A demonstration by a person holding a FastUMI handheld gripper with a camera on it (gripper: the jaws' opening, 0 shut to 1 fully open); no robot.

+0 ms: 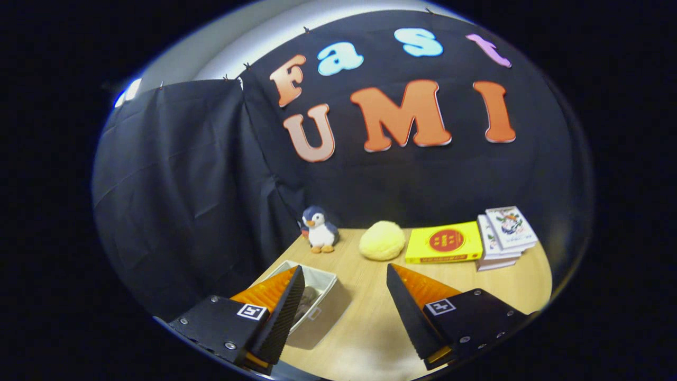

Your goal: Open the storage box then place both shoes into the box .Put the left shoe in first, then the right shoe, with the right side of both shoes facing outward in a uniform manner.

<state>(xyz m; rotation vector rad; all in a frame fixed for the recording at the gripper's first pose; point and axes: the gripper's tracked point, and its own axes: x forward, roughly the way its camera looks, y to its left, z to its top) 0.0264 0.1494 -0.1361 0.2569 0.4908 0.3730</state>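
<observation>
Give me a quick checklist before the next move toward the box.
1. Tool open: ok, fingers apart, nothing between them.
2. Box open: ok, it has no lid on and sits partly behind the left finger.
3. Contents of box: cannot tell; a dark thing lies inside, perhaps a shoe.
4. Second shoe located: cannot tell.
5. Bare table between the fingers: ok.
6. Clutter well beyond the fingers: ok; penguin toy, yellow cushion, yellow box and books sit by the wall.
</observation>
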